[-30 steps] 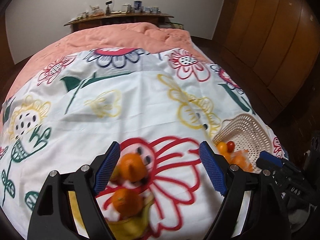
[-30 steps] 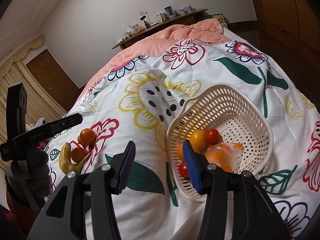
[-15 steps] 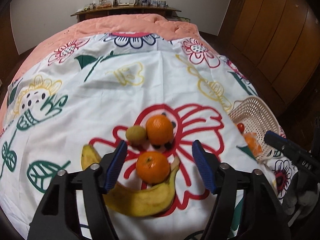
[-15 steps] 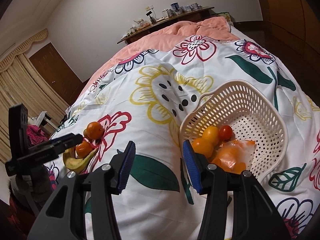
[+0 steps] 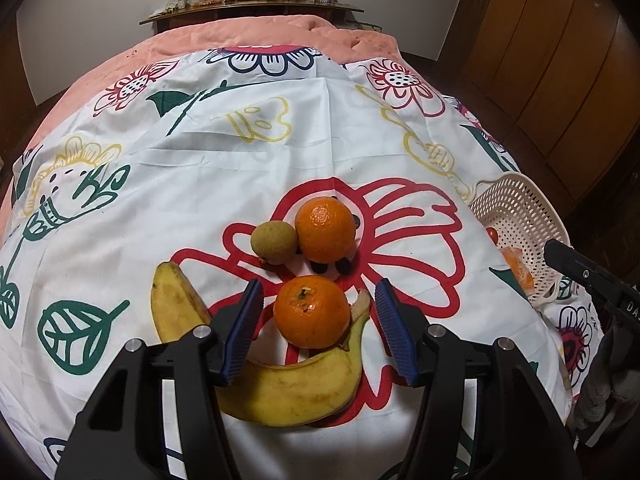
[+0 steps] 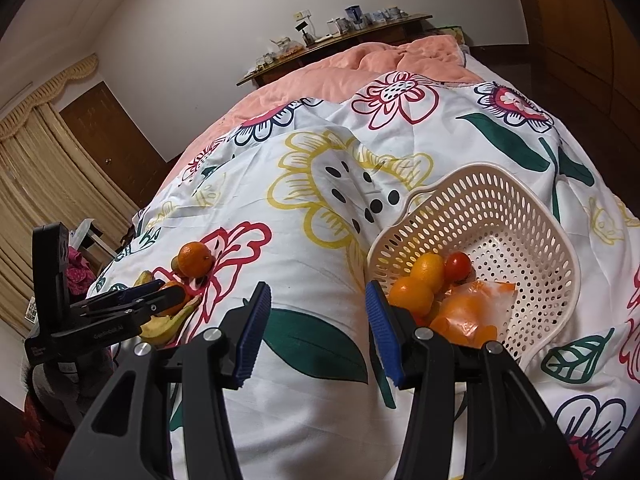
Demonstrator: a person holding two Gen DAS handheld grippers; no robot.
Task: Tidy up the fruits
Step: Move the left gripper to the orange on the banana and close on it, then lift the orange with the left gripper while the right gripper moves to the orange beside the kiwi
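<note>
Wide bed cover (image 5: 200,184) of smooth white cotton, printed with big drawn flowers and green leaves, spread soft and a little wrinkled over a pink quilt (image 5: 256,36); probably laid there as a clean work ground. At the right side a cream plastic basket (image 6: 532,240), square with round corners and full of small holes, tilted on the soft bedding, already keeping small oranges, one red tomato and a crinkled clear bag; seemingly the collecting place for the fruits.

Near the front a long curved banana (image 5: 288,392), yellow with brown marks, bent like a cradle around a round mandarin (image 5: 312,312) with dimpled, shiny peel. Behind, touching each other, a second orange (image 5: 326,230) and a smaller, dull, brownish-green kiwi (image 5: 273,242).

Left gripper (image 5: 320,332), black frame with ribbed blue pads, jaws just closing and now partly open, standing at both sides of the front mandarin without pressing yet; likely the next fruit for the basket. Right gripper (image 6: 316,332) partly open and empty, hanging beside the basket rim, apart from it.
</note>
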